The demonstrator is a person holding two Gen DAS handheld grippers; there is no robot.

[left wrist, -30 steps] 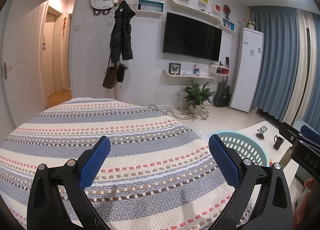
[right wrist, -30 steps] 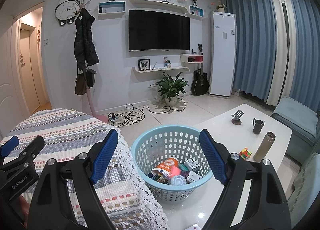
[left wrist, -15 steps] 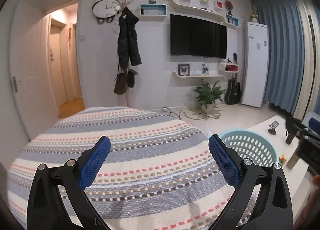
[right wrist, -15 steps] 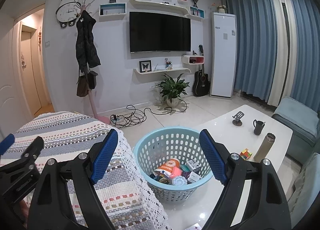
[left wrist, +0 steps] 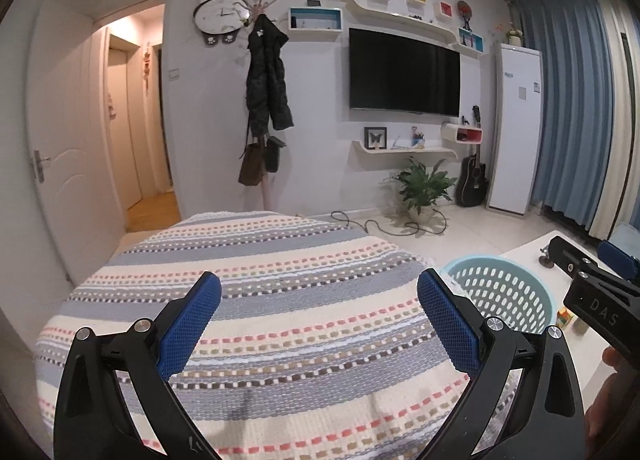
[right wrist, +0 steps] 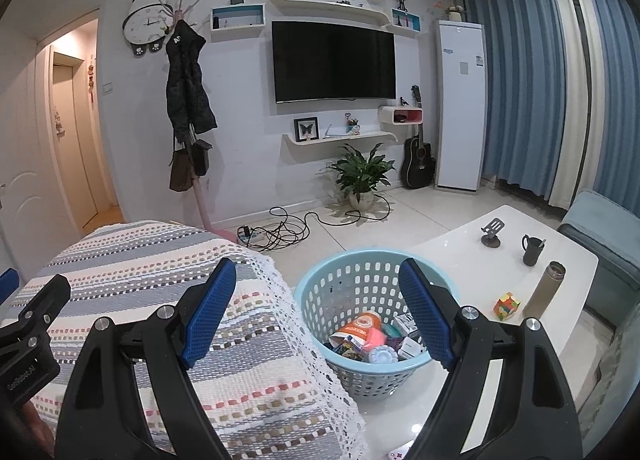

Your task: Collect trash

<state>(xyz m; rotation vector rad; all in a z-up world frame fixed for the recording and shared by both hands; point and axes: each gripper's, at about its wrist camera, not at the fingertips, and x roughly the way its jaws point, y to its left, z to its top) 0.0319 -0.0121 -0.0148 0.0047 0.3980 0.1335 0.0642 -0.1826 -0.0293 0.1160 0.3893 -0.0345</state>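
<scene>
Right wrist view: right gripper (right wrist: 316, 302) has fingers (right wrist: 208, 312) spread wide, nothing between them, hovering above the basket (right wrist: 320, 288) w/ the striped throw (right wrist: 140, 260) on its left side. Left gripper (left wrist: 318, 320) likewise wide & empty, over the middle of the throw (left wrist: 280, 260). Neither touches anything.

Trash (right wrist: 370, 338) sits piled in the basket bottom: orange packet, small boxes, a round lid, approx a third full. Basket stands on the white counter (right wrist: 460, 256), at its near-left corner, just beside the throw's lace edge (right wrist: 304, 324).

Farther along the counter: cube (right wrist: 506, 304), flask (right wrist: 546, 288), mug (right wrist: 532, 250), phone stand (right wrist: 492, 234). A small scrap shows at the near edge of the counter, bottom of frame; too cropped to ID.

Risks, as I judge them:
- Basket is light & near the counter corner; a finger coming down on the rim could tip it or shove it off, spilling what's collected.
- Lace edge hangs right by the basket; a finger could snag it & drag the throw.
- Cube, flask & mug prob aren't trash. A rushed grab could take the wrong item, or knock the tall flask over.
- Grippers are close together (each shows in the other's view), so reaching for the same spot risks a clash.
- The near-edge scrap is easy to miss, being nearly out of view.
</scene>
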